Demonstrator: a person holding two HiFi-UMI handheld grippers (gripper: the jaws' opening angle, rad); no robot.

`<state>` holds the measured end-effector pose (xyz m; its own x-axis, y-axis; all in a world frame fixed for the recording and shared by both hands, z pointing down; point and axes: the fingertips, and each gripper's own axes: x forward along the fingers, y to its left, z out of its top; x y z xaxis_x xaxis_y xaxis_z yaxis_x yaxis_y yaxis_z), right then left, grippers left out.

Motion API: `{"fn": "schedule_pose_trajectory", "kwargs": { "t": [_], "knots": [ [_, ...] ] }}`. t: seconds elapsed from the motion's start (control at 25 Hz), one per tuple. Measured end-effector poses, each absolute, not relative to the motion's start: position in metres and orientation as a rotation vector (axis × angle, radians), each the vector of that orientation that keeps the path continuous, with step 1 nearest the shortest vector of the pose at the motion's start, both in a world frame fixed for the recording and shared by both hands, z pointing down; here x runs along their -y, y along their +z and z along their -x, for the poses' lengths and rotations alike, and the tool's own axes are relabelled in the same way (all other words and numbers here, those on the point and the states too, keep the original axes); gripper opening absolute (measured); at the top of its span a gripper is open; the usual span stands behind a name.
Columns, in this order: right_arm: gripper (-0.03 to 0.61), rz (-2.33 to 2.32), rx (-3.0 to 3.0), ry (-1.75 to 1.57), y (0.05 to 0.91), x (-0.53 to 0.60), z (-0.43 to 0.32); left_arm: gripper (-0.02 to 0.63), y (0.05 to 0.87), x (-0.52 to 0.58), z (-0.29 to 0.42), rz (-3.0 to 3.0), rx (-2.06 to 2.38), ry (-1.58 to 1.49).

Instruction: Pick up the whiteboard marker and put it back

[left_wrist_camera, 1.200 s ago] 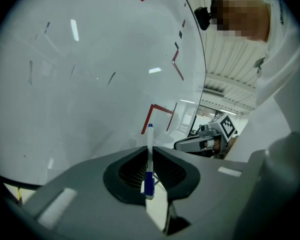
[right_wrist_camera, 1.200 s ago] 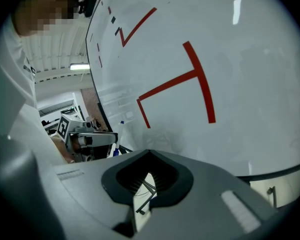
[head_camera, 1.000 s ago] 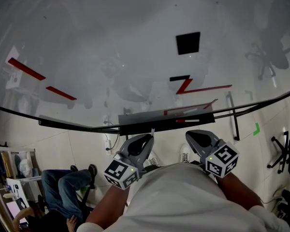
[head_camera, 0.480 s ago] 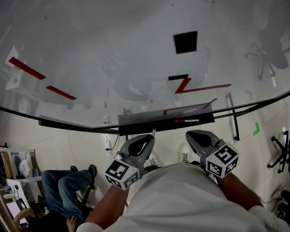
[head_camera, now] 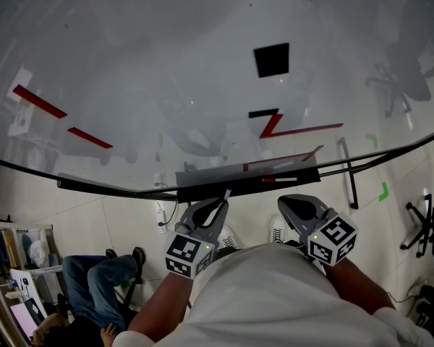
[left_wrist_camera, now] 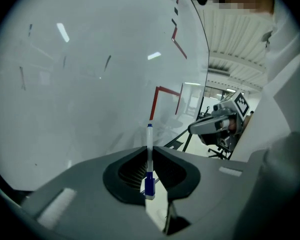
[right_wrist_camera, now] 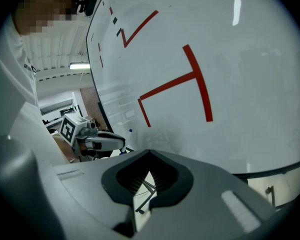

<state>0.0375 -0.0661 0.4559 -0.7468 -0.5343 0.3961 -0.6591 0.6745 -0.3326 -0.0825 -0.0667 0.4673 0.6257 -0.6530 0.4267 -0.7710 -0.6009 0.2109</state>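
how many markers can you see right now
2. A blue marker is clamped upright in the left gripper; what looks like a red-capped marker lies on the whiteboard tray. Others may be hidden there.

**Two grippers below the whiteboard tray**

A whiteboard (head_camera: 166, 63) fills the upper frame. It carries two red strokes (head_camera: 40, 102) at the left, a black square (head_camera: 272, 59) at upper centre, and a black-and-red Z mark (head_camera: 269, 123) beneath the square. A dark tray (head_camera: 202, 177) runs along the board's lower edge at centre, with a red pen (head_camera: 278, 180) lying in it.

At lower centre, the left gripper (head_camera: 218, 207) points up at the tray, and the thin pale tip of a whiteboard marker (head_camera: 228, 194) pokes out of it. The right gripper (head_camera: 293, 204) sits just beside it, to the right. A seated person's legs (head_camera: 94, 284) show at lower left, and an office chair (head_camera: 419, 223) stands at the right edge.
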Motion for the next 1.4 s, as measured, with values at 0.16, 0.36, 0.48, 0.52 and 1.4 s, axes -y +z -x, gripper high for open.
{"fn": "schedule_pose_trajectory", "kwargs": {
  "t": [0.16,0.36,0.48,0.52,1.4],
  "knots": [
    [0.002,-0.961,2.621,0.676,0.456,0.065,-0.038,0.054,0.480,0.071,0.084,-2.488,1.151,0.527],
    [0.002,-0.974,2.621,0.667,0.454,0.067,-0.040,0.054,0.492,0.073,0.087,-2.505,1.153,0.638],
    [0.002,-0.984,2.615,0.682,0.457,0.066,-0.043,0.054,0.495,0.072,0.087,-2.529,1.149,0.700],
    [0.002,-0.986,2.613,0.685,0.458,0.066,-0.043,0.054,0.496,0.072,0.086,-2.543,1.145,0.734],
    [0.002,-0.999,2.612,0.675,0.459,0.062,-0.042,0.054,0.541,0.078,0.070,-2.786,0.889,1.685]
  ]
}}
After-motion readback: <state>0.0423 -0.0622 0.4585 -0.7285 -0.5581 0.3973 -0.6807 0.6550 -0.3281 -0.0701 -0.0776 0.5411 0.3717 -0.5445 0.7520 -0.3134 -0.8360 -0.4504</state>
